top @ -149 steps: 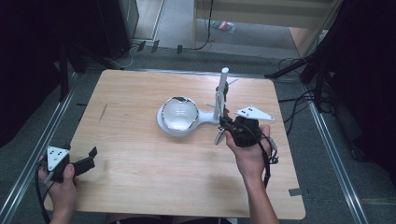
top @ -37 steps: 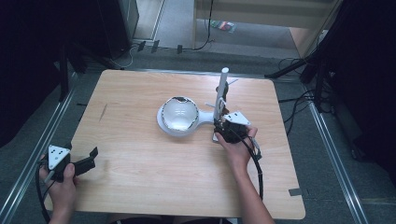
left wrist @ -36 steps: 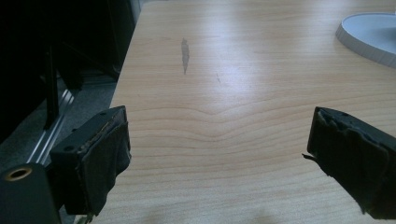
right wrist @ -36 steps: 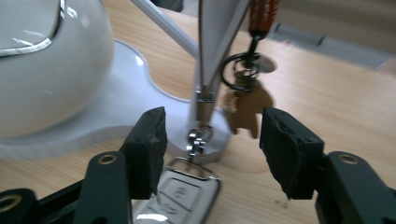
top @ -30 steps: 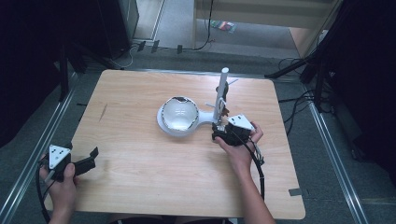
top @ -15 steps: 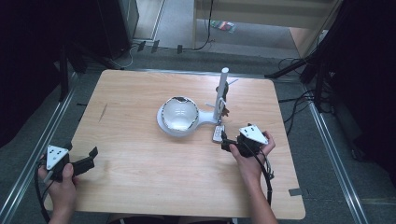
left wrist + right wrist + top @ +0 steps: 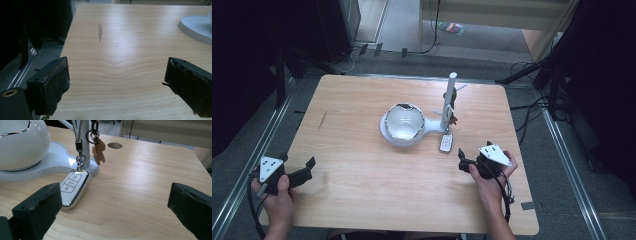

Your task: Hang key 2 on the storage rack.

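Starting at the left, my left gripper [image 7: 307,170] rests at the near left corner of the pale wooden table [image 7: 362,200], jaws spread wide with nothing between them; through its own camera I see bare wood grain and a dark smear on the board, with the edge of the white stand base at the far right.

Moving toward the middle, the glossy white globe-shaped bowl with a chrome-edged opening [image 7: 403,121] sits on a flat white base [image 7: 387,136], and a slim white upright post [image 7: 448,100] rises from that base's right end.

Just beside the foot of the post lies the silver car key fob with white buttons [image 7: 73,187], flat on the table, its top end touching the base and its clip running up on a strap along the post. A small brown figure-shaped key charm [image 7: 98,151] hangs from a ring next to the post.

My right gripper [image 7: 463,161] sits near the fob, a little toward me, jaws wide apart and holding nothing, clear of the fob.
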Demonstrator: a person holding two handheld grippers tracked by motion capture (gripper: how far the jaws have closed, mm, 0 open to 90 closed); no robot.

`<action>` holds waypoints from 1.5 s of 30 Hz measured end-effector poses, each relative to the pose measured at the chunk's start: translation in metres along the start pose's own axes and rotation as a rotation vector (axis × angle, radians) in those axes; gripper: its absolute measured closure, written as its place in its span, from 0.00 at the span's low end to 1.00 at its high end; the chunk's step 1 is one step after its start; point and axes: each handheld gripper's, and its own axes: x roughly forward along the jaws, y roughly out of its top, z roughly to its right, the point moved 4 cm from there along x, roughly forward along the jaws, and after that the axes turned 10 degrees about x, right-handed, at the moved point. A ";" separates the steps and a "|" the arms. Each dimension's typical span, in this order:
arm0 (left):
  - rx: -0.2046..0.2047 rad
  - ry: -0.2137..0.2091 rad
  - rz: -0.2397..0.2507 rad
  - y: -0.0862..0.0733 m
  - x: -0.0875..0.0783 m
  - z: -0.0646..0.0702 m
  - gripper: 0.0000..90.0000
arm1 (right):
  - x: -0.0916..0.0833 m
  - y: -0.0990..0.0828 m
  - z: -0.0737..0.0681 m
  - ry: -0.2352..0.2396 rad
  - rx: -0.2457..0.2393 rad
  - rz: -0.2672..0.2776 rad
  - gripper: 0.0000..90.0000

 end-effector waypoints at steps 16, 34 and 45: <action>0.020 -0.007 0.007 0.000 -0.001 0.002 0.07 | -0.025 -0.015 0.026 -0.023 0.048 -0.016 0.00; 0.031 -0.002 0.007 0.000 -0.001 0.003 0.07 | -0.051 -0.031 0.055 -0.050 0.074 -0.018 0.00; 0.035 -0.001 0.007 0.000 -0.001 0.003 0.07 | -0.068 -0.041 0.077 -0.067 0.104 -0.034 0.00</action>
